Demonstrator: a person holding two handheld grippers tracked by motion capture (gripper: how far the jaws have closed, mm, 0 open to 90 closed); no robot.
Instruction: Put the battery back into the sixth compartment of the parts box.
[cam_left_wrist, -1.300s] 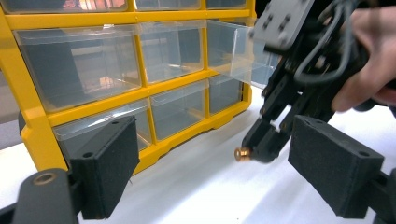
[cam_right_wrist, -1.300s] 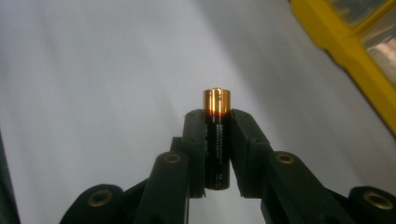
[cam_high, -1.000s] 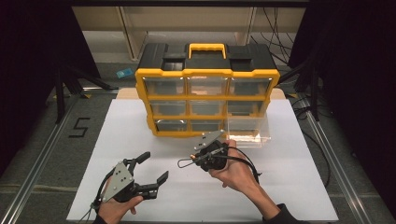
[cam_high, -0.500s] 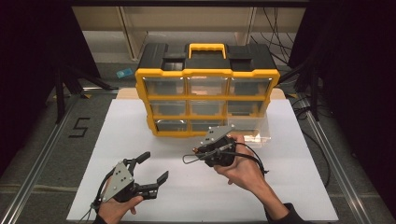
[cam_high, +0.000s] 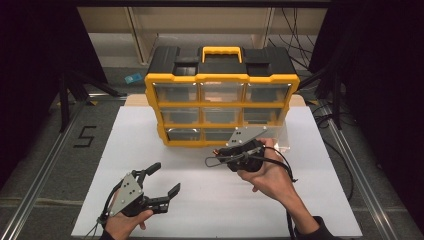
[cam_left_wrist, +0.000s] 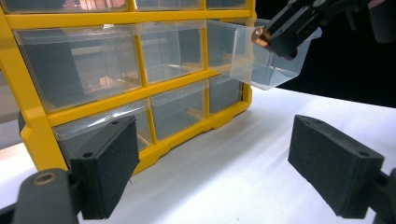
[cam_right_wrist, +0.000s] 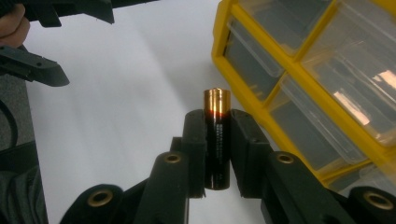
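From my station I read one clear mark: a black "5" (cam_high: 85, 136) taped on the grey floor (cam_high: 45, 150) left of the white table (cam_high: 150, 150). The battery (cam_right_wrist: 216, 140) clamped in my right gripper (cam_right_wrist: 217, 154) carries small print down its black side, too blurred to make out.
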